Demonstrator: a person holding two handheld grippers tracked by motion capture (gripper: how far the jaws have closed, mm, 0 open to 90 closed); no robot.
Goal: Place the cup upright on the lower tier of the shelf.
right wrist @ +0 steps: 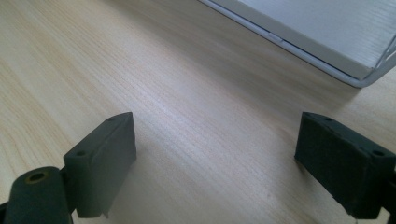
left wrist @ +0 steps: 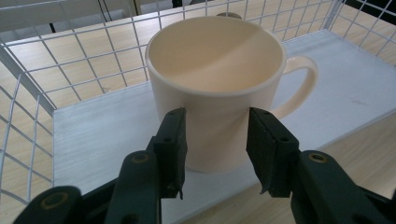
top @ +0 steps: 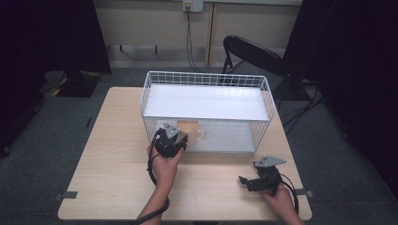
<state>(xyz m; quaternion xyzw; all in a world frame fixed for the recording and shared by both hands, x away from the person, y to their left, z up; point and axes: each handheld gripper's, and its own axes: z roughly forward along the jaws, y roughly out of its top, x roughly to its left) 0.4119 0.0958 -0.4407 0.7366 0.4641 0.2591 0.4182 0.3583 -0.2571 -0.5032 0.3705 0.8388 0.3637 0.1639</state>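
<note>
Item 1, mug (left wrist: 217, 88): cream, upright, mouth open upward, nothing visible inside. It stood on the lower white shelf (left wrist: 107, 135) of a wire rack, near the shelf's front edge and toward its left end, with the handle (left wrist: 301, 86) pointing right in the left gripper view. In the high view the mug (top: 190, 129) showed through the rack's front, under the upper shelf.

Item 2, left hand-held gripper (left wrist: 217, 149): its jaws stood one on each side of the mug's lower wall, close to it; whether the pads pressed the wall could not be told. In the high view this hand-held gripper (top: 174, 139) sat at the rack's front edge, held by the left hand (top: 165, 164), with a black cable trailing down along the forearm.

Item 3, wire rack (top: 206, 79): white mesh walls on the back and ends, a white upper shelf (top: 206, 102) and the lower shelf beneath. It stood on the far half of the counter.

Item 4, right hand-held gripper (right wrist: 215, 154): jaws spread wide, nothing between them, low over bare wood. In the high view it (top: 244, 180) lay near the counter's front right corner, jaws pointing left, held by the right hand (top: 281, 199), well apart from the mug.

Item 5, counter (top: 108, 154): pale wood grain, rounded corners.

Item 6, surroundings: grey carpet, a black folding chair (top: 253, 51) behind the rack.
</note>
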